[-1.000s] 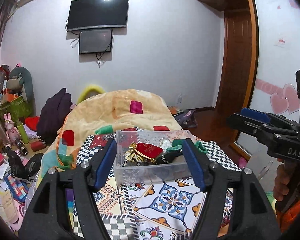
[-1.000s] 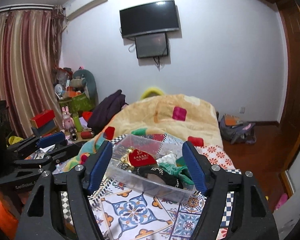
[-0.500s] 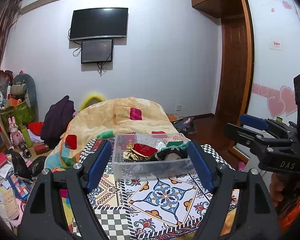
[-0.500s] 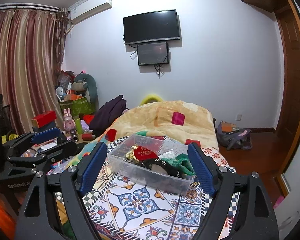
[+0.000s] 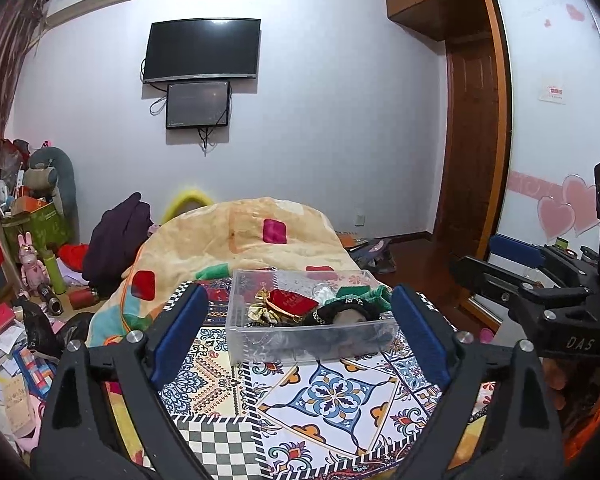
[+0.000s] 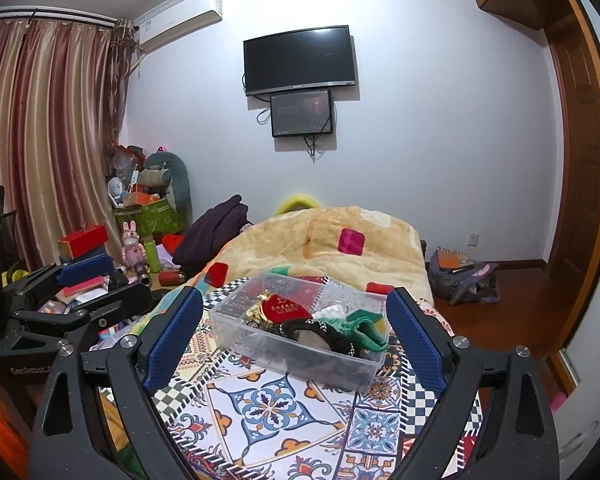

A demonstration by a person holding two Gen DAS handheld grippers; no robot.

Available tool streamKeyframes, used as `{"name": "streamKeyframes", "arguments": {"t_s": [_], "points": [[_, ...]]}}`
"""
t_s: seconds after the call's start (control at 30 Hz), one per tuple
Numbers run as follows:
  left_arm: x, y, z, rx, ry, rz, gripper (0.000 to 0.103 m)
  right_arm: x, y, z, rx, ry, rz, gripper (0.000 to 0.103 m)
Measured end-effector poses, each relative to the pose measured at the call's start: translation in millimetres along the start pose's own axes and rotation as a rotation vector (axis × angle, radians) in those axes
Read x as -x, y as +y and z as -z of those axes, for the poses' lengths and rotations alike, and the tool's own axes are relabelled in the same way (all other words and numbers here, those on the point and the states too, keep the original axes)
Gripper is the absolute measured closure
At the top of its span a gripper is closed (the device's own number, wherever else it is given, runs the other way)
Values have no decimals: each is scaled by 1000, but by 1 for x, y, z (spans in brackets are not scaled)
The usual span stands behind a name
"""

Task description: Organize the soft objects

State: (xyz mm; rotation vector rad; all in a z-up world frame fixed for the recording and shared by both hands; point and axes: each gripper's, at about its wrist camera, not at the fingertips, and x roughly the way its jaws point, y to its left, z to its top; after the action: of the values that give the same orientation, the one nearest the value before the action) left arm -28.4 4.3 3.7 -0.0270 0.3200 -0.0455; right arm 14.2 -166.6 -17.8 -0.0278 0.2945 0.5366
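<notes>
Your left gripper point(image 5: 298, 338) had its jaws wide and still opening, with nothing pressed between the blue ribbed pads point(image 5: 179, 338); the clear plastic box point(image 5: 236, 336) showed in the gap but lay farther out on the bed, untouched. Your right gripper point(image 6: 294, 338) was the same: jaws spread and opening, holding nothing, the box point(image 6: 236, 328) framed between its pads but clear of them.

Compared with a second earlier, both sets of jaws stood noticeably wider, and both cameras had drawn back from the box, so it looked smaller and more of the patterned cloth point(image 5: 332, 400) showed in front of it.

The box was a shallow rectangular tub of see-through plastic, sitting on that tile-print cloth at 12 o'clock from each gripper. The soft things were inside it: a red fabric pouch point(image 5: 292, 302) with a crinkled gold piece point(image 5: 260, 312) at its 9 o'clock, a black knitted item with a beaded edge point(image 5: 348, 310) towards 3 o'clock, and a green knitted piece point(image 5: 364, 294) at the far right corner, draped over the rim. Behind the box, at 12 o'clock, lay a plush cream blanket point(image 5: 240, 240) with red, pink and green patches. In the left view your other gripper point(image 5: 536, 276) reached in at 3 o'clock; in the right view its partner point(image 6: 72, 292) sat at 9 o'clock.
</notes>
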Motion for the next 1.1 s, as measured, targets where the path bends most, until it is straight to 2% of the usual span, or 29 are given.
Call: {"name": "streamKeyframes", "arguments": {"t_s": [0.3, 1.1], "points": [[2, -3, 3, -11, -21, -20, 1, 3, -5, 0, -11, -3, -4, 11], [2, 1, 1, -1, -21, -23, 0, 6, -9, -2, -25, -15, -15, 6]]}}
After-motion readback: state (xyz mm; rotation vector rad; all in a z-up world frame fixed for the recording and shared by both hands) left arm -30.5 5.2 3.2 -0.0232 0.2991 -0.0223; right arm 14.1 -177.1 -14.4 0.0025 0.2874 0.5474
